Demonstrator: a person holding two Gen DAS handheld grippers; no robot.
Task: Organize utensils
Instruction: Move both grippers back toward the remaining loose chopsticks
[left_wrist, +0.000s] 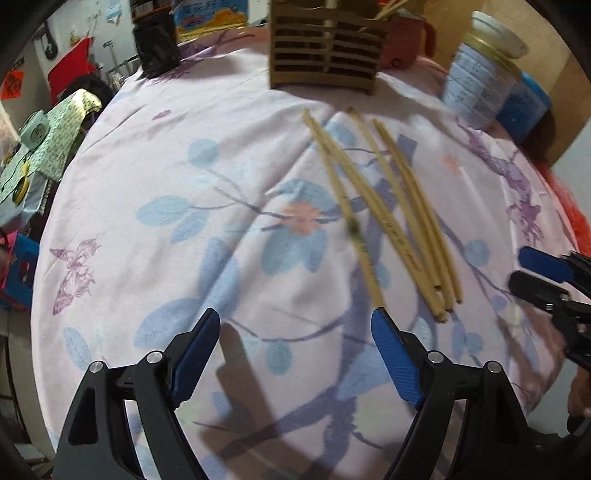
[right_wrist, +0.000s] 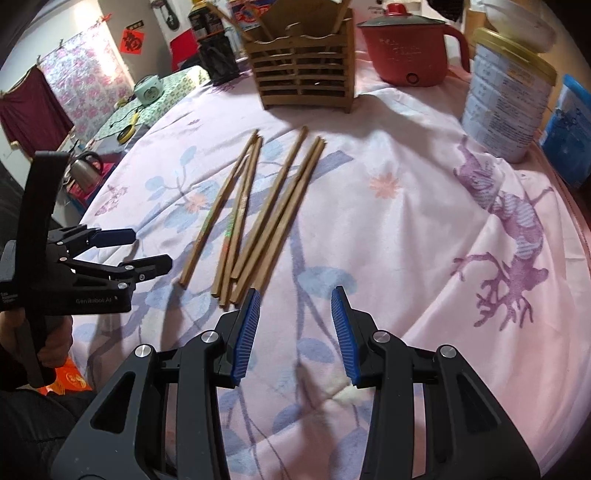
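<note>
Both tongs stand spread and empty: left gripper (left_wrist: 295, 325) wide, right gripper (right_wrist: 295, 295) narrower. Chopsticks (right_wrist: 258, 210) lie loose on the cloth (right_wrist: 406, 240), centre frame in the right view, near ends just beyond the right gripper's left pad. Wooden holder (right_wrist: 306, 70) stands upper centre, apparently already holding some sticks. Advice: take one stick near its end, clear of its neighbours, square between the pads, then carry it to the holder.

Wooden utensil holder (left_wrist: 325, 48) top cut off by left-wrist frame edge; chopsticks (left_wrist: 384, 214) motion-blurred there. Tin can (right_wrist: 506, 92) label print too small to read.
</note>
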